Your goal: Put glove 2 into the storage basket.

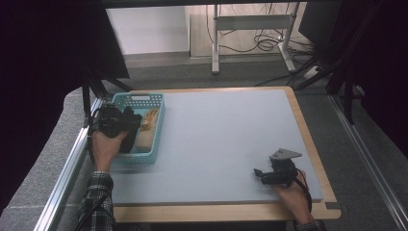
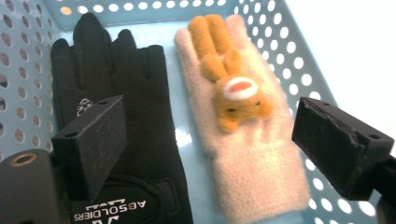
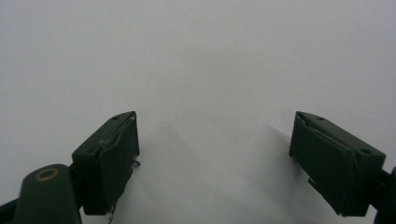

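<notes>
A light blue perforated basket (image 1: pixel 139 98) stands at the table's left edge. In it a black glove (image 2: pixel 140 102) and a cream fleece glove (image 2: pixel 261 177) with an orange plush animal (image 2: pixel 233 93) on its back lie flat, side by side. My left gripper (image 2: pixel 208 116) hovers over the basket (image 2: pixel 299 56) with its jaws wide apart and nothing pressed between them. In the high view that left gripper (image 1: pixel 120 122) covers part of the black glove, and the cream glove (image 1: pixel 146 132) lies to its right. My right gripper (image 1: pixel 262 174) rests open near the table's front right, and its jaws (image 3: pixel 215 135) face bare grey surface.
The grey mat (image 1: pixel 221 139) lies on a wooden tabletop (image 1: pixel 308 144) with a light rim. Behind the table stand a desk frame (image 1: pixel 250 29) and loose cables (image 1: pixel 264 43) on the floor. Dark curtains hang at both sides.
</notes>
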Demonstrator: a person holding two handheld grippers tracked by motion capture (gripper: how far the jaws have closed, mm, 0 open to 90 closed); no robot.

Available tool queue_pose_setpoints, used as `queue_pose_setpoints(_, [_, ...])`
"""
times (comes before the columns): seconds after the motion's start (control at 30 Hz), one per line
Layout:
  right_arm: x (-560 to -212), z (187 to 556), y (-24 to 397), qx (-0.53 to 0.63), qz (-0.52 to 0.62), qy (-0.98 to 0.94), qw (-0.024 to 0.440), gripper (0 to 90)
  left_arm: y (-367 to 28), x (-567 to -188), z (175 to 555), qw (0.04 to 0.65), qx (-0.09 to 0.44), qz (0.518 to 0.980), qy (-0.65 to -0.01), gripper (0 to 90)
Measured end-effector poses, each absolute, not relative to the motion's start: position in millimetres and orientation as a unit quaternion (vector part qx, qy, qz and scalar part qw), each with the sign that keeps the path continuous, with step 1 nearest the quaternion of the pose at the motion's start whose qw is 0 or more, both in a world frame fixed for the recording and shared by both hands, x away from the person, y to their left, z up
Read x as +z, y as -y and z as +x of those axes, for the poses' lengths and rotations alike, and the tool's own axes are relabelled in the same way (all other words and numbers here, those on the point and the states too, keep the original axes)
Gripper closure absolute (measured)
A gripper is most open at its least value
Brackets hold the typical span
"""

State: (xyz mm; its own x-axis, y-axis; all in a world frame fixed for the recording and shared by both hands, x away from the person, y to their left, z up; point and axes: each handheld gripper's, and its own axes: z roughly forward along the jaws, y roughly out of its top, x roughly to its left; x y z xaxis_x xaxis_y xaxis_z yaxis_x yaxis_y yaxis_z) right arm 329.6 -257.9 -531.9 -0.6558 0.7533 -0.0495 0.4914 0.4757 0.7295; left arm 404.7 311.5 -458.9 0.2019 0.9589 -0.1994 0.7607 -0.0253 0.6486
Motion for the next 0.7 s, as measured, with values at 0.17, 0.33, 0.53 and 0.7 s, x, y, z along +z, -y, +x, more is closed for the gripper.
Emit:
queue_pose_setpoints(0.17, [-531.9, 329.6, 257.9, 0.353, 0.371, -0.839, 0.186, 15.5, -307.1, -455.6, 399.3, 0.335, 0.153, 0.707, -0.604, 8.8])
queue_pose_setpoints(0.33, [-531.9, 329.6, 257.9, 0.353, 0.371, -0.839, 0.186, 15.5, -303.3, -453.1, 394.3, 0.334, 0.169, 0.713, -0.593, 6.5])
queue_pose_setpoints(0.53, [-531.9, 329.5, 257.9, 0.353, 0.371, -0.839, 0.186, 15.5, -299.1, -450.0, 387.8, 0.338, 0.179, 0.717, -0.583, 4.2])
queue_pose_setpoints(0.7, [-531.9, 329.5, 257.8, 0.353, 0.372, -0.838, 0.186, 15.5, -294.9, -448.9, 382.4, 0.345, 0.180, 0.721, -0.573, 3.3])
